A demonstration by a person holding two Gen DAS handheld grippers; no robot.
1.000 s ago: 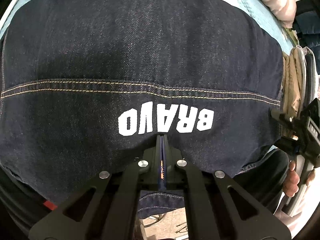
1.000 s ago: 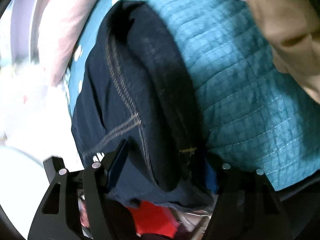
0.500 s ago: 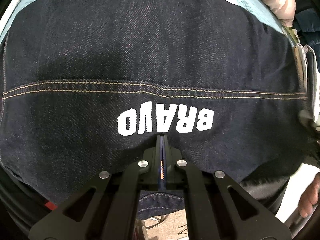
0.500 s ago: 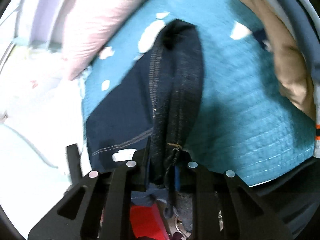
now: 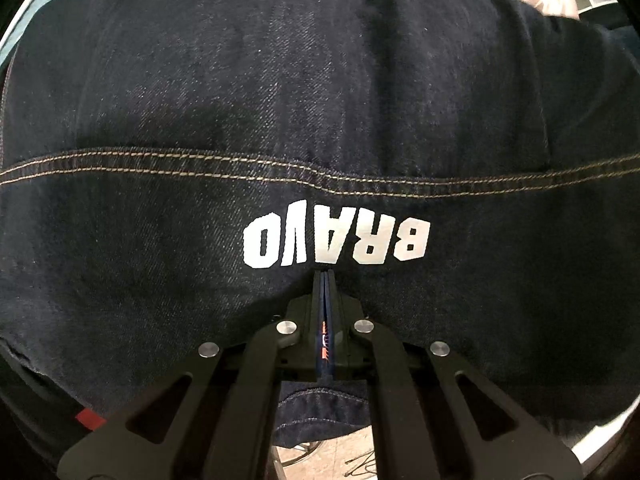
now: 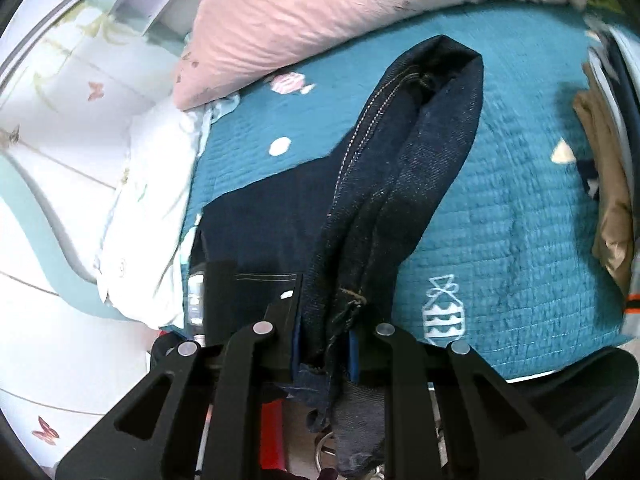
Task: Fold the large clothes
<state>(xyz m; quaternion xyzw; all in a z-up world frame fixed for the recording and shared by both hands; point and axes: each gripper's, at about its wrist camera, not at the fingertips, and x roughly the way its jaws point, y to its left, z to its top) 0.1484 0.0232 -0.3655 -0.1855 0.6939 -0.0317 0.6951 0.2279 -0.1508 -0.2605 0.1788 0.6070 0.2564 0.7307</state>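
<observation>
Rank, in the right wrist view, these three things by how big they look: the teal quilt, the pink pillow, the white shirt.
1. teal quilt, largest, though partly covered.
2. pink pillow.
3. white shirt, smallest.
The pillow lies farther from the camera, so its true size against the shirt is unsure.

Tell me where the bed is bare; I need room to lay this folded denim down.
Free: the teal quilted bedspread between the raised dark denim garment and the tan clothes pile. A narrower strip lies below the pink pillow. Crowded: the left, where white floral bedding bunches.
</observation>
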